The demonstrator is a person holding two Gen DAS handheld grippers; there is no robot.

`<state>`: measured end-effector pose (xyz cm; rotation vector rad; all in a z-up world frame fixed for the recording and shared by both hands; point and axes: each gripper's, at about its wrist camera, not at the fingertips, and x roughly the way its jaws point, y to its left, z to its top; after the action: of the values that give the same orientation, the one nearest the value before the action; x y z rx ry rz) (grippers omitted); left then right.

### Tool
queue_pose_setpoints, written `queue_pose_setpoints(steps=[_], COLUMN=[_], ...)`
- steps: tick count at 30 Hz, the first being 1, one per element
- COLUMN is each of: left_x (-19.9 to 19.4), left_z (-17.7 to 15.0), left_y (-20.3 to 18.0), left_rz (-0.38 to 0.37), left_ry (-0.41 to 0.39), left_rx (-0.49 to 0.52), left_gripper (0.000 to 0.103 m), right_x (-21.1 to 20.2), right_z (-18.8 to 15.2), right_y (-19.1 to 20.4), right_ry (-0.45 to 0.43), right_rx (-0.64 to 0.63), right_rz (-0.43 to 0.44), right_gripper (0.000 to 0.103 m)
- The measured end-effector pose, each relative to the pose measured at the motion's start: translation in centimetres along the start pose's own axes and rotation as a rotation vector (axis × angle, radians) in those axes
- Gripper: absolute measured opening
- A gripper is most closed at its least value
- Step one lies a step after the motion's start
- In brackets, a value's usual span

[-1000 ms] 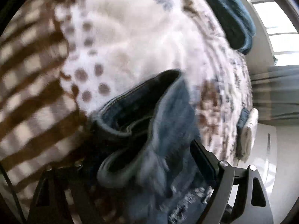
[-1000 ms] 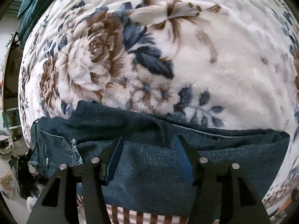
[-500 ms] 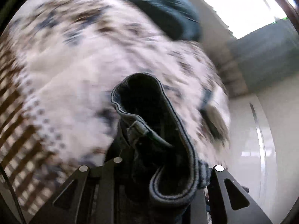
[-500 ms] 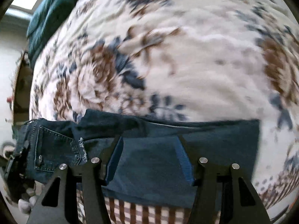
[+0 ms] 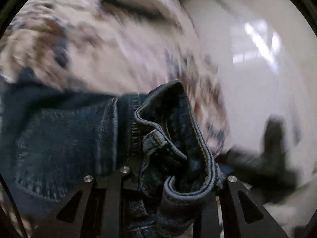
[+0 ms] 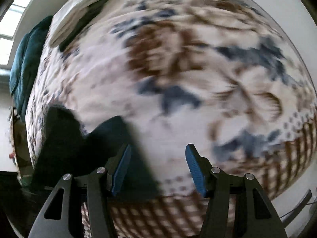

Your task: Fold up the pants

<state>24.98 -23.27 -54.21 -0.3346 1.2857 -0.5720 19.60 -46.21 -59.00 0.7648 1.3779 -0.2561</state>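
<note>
Here the bed [image 6: 178, 83] fills most of both views, under a fleecy blanket [image 5: 103, 45] printed with brown and blue flowers and a brown checked border [image 6: 293, 154] along its near edge. A teal bundle [image 6: 23, 67] lies at the far left of the bed, next to a bright window [image 6: 13, 10]. In the left wrist view a glossy white floor [image 5: 263, 83] shows beyond the bed's edge.

The left gripper [image 5: 172, 180] is clamped on the jeans [image 5: 65, 138] at the waistband [image 5: 200, 138], which bunches up between its fingers; the rest of the denim spreads left across the blanket. The right gripper [image 6: 157, 168] stands spread wide, blue pads [image 6: 195, 167] bare, nothing between them, just right of a dark fold of the jeans.

Both views are smeared by motion. A dark shape [image 5: 273, 154] on the floor is too blurred to name. The left fingers are mostly buried under denim, and the far end of the jeans is cut off.
</note>
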Motion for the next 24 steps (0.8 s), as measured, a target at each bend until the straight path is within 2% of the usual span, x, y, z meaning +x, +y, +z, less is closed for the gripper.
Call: queue_pose_setpoints(steps=[3, 5, 7, 8, 10, 11, 12, 14, 16, 18, 21, 23, 24], left_x=[2.3, 1.5, 0.5, -0.4, -1.7, -2.1, -3.3, -5.1, -5.9, -7.7, -10.1, -11.0, -11.2], left_z=[-1.0, -0.8, -0.4, -0.4, -0.8, -1.0, -1.4, -2.2, -2.8, -2.7, -1.3, -0.1, 0.5], left_y=[-0.9, -1.2, -1.5, -1.8, -2.0, -2.2, -2.5, -2.7, -2.1, -0.5, 3.2, 6.5, 8.2], left_rz=[0.071, 0.093, 0.116, 0.119, 0.124, 0.125, 0.118, 0.137, 0.157, 0.179, 0.284, 0.339, 0.367], left_ry=[0.059, 0.072, 0.108, 0.125, 0.148, 0.146, 0.124, 0.113, 0.130, 0.102, 0.037, -0.002, -0.003], left_rx=[0.066, 0.065, 0.060, 0.062, 0.058, 0.059, 0.063, 0.088, 0.081, 0.028, -0.036, -0.082, -0.108], left_gripper=[0.023, 0.026, 0.030, 0.038, 0.071, 0.092, 0.095, 0.099, 0.099, 0.099, 0.099, 0.099, 0.099], right_x=[-0.1, -0.3, -0.5, -0.4, -0.1, 0.2, 0.4, 1.2, 2.1, 3.0, 5.6, 7.8, 8.2], right_z=[0.8, 1.1, 1.3, 1.3, 1.3, 1.2, 1.0, 0.7, 0.1, -0.5, -0.9, -1.2, -1.4], right_y=[-2.5, -3.3, -3.3, -3.0, -1.9, -1.3, -0.6, 0.2, 1.1, 1.7, 2.9, 3.7, 3.8], right_ry=[0.025, 0.047, 0.065, 0.080, 0.115, 0.139, 0.152, 0.189, 0.217, 0.237, 0.312, 0.355, 0.341], right_rx=[0.021, 0.013, -0.007, -0.019, -0.042, -0.049, -0.048, -0.033, -0.042, -0.050, -0.065, -0.085, -0.086], right_rz=[0.015, 0.053, 0.110, 0.141, 0.196, 0.229, 0.253, 0.317, 0.328, 0.330, 0.384, 0.351, 0.327], right_gripper=[0.061, 0.066, 0.077, 0.077, 0.079, 0.081, 0.083, 0.083, 0.083, 0.083, 0.083, 0.083, 0.077])
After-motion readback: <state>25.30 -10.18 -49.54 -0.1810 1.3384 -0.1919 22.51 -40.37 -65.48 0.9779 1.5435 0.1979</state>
